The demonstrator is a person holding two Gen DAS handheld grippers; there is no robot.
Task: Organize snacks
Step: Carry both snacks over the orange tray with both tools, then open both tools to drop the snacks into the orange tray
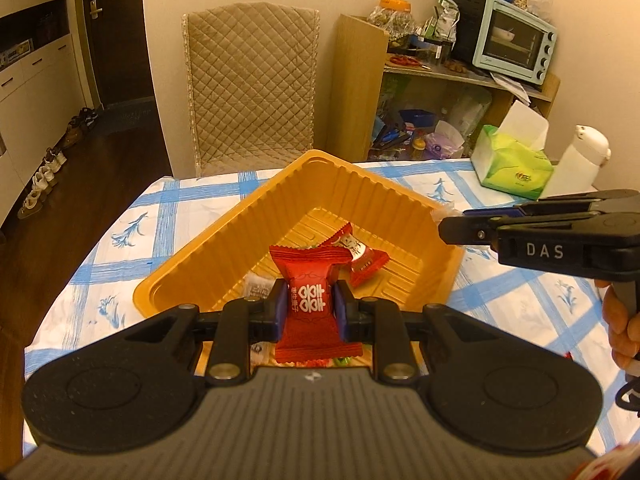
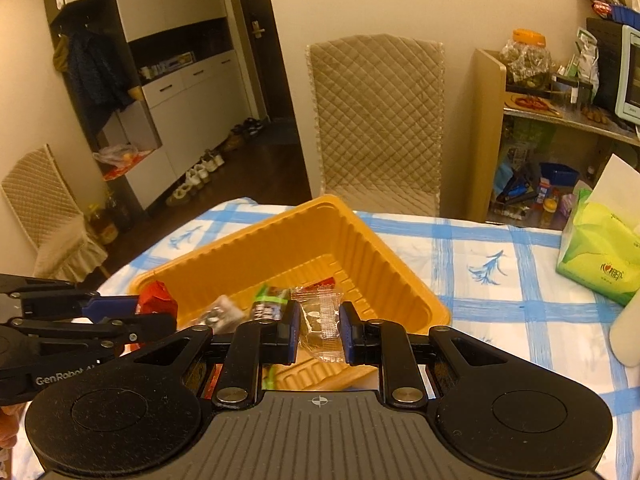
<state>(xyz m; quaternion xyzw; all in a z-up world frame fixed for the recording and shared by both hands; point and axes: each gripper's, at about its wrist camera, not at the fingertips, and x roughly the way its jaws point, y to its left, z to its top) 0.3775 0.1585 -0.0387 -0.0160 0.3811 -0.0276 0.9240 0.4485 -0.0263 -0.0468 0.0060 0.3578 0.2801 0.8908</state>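
Over the near edge of the orange tray (image 1: 384, 200) on the blue-checked tablecloth (image 2: 500, 304), both grippers are clamped tight on snacks: the left gripper (image 1: 308, 306) pinches a red candy packet (image 1: 310, 300), the right gripper (image 2: 320, 326) a clear-wrapped snack (image 2: 320, 320). A few more wrapped snacks (image 2: 268, 300) already lie inside the tray.

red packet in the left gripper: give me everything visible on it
The red packet is a small crinkly foil-like snack wrapper with serrated, flared top and bottom ends and a white double-happiness print on its pinched middle. It stands upright, clamped at the waist by the left gripper, blue pads pressing both sides. It hangs over the near edge of the orange tray, touching nothing else visible.
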